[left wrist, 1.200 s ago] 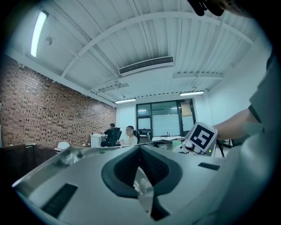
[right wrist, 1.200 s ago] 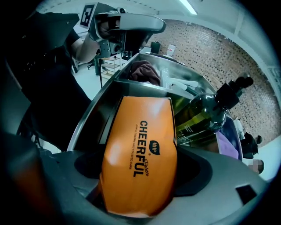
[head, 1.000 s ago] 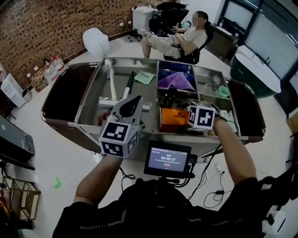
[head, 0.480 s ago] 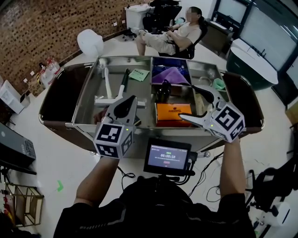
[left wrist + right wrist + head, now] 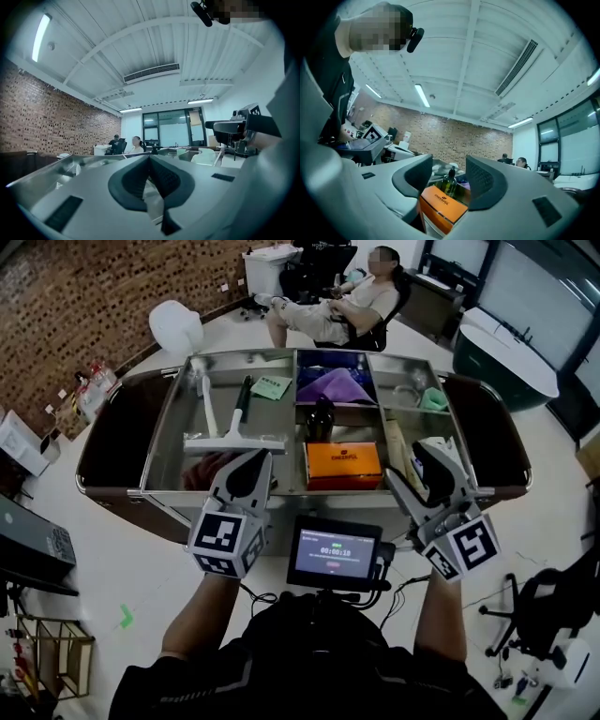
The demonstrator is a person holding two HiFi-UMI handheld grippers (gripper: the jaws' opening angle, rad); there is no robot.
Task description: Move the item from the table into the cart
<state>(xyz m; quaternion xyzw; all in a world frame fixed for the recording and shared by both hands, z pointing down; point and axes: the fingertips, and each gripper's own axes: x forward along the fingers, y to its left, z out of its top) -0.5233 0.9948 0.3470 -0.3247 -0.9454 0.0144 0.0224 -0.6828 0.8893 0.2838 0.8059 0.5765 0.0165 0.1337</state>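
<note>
Orange cardboard is being shown plainly in the head view: the box [image 5: 343,465] is lying flat in the middle compartment of the steel cart [image 5: 234,353], just in front of a dark bottle [image 5: 322,418] and apart from both grippers. The left gripper [image 5: 251,465] is being held near the cart's front rim with its jaws clenched on nothing. The right gripper [image 5: 405,460] is being held near the front right of the cart, its jaws partly apart.

In the left gripper view, the left gripper [image 5: 150,164] is being seen with its pads pressed together and nothing caught between them; only the steel of the cart is being shown beyond.

In the right gripper view, the jaws of the right gripper [image 5: 447,178] have just been closing, yet nothing is being gripped. The box [image 5: 443,206] and the bottle [image 5: 450,182] are being seen through the gap, farther off, with neither pad touching them.

By these views the box is judged to be delivered already, and the step in hand is being taken as clearing away from the cart. It is best done with the right gripper kept above the rim and off the bottle, so that nothing is being nudged. No table is being shown, so what remains there cannot be told.
</note>
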